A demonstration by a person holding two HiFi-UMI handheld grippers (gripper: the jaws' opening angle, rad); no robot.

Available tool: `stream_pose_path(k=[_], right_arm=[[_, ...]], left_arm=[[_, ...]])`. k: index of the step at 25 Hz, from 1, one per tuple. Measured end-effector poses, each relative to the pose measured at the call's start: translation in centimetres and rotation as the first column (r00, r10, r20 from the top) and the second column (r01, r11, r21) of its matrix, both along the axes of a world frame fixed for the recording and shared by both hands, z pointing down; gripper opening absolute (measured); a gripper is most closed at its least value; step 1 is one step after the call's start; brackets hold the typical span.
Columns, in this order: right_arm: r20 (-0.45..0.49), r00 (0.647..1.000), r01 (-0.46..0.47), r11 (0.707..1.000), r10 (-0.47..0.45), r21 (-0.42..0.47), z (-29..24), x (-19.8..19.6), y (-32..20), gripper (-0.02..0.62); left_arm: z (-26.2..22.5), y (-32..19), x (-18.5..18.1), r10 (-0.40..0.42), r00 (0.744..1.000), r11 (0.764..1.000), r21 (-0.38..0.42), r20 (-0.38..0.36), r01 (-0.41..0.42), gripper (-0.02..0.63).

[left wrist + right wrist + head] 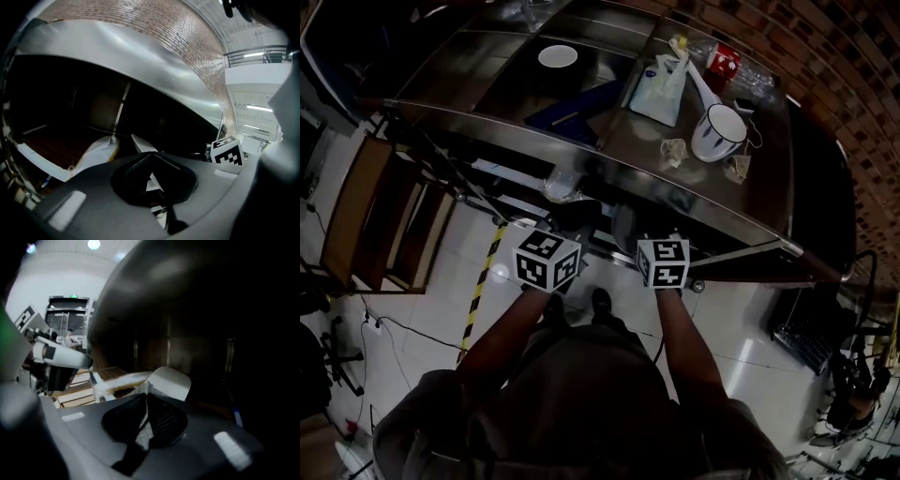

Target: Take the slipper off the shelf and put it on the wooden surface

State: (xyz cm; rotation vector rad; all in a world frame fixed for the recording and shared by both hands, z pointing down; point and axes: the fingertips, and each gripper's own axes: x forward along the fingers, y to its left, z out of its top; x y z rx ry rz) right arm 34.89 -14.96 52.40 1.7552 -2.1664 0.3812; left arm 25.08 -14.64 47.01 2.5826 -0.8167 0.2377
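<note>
Left tool [150, 157]: jaws are pressing together.
Right tool [147, 393]: is pinching the white slipper's [171, 380] near edge.
Slipper: is sitting at the dark shelf [61, 143] opening under the steel desk [609, 141].

A workshop-like lab hall, I'd say: brick wall [834, 66], stainless steel table [623, 150], striped hazard tape [478, 286] and loose cables [403, 330] on the tiled floor [741, 319].

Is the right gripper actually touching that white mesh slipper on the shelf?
Cannot tell. In the right gripper view the right gripper is shut with its tips at the lower edge of the white mesh slipper, hiding any contact.
</note>
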Motion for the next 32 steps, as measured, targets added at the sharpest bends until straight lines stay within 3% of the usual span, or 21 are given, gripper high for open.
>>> stream_pose_path(k=[7, 12, 14, 18, 26, 29, 32], right_arm=[[0.002, 0.973, 0.231, 0.969, -0.232, 0.086, -3.2, -7.2, -1.8, 0.008], [0.008, 0.903, 0.425, 0.897, -0.429, 0.121, -4.3, -13.7, -1.8, 0.008], [0.011, 0.859, 0.505, 0.853, -0.511, 0.133, -4.7, -16.6, -1.4, 0.008], [0.015, 0.750, 0.652, 0.742, -0.662, 0.154, -5.1, -22.4, -0.4, 0.008], [-0.003, 0.535, 0.827, 0.523, -0.845, 0.205, -7.1, -32.7, 2.5, 0.008], [-0.005, 0.468, 0.862, 0.456, -0.884, 0.221, -7.8, -36.7, 3.1, 0.008], [-0.008, 0.430, 0.880, 0.417, -0.903, 0.227, -8.2, -40.1, 3.2, 0.008]], left_arm=[[-0.9, -1.3, -6.7, -0.227, 0.974, 0.973, 0.027, -0.005, 0.227, 0.000], [-1.6, -1.0, -12.3, -0.407, 0.913, 0.912, 0.047, -0.015, 0.407, 0.000], [-1.8, -0.5, -15.0, -0.486, 0.874, 0.872, 0.057, -0.018, 0.486, 0.000], [-2.1, 1.7, -20.4, -0.639, 0.769, 0.766, 0.067, -0.018, 0.639, 0.000], [-2.2, 8.3, -29.9, -0.832, 0.555, 0.554, 0.065, 0.005, 0.830, 0.000], [-2.6, 10.0, -33.5, -0.870, 0.493, 0.492, 0.070, 0.009, 0.868, 0.000], [-2.8, 10.6, -37.0, -0.890, 0.455, 0.455, 0.070, 0.006, 0.888, 0.000]])
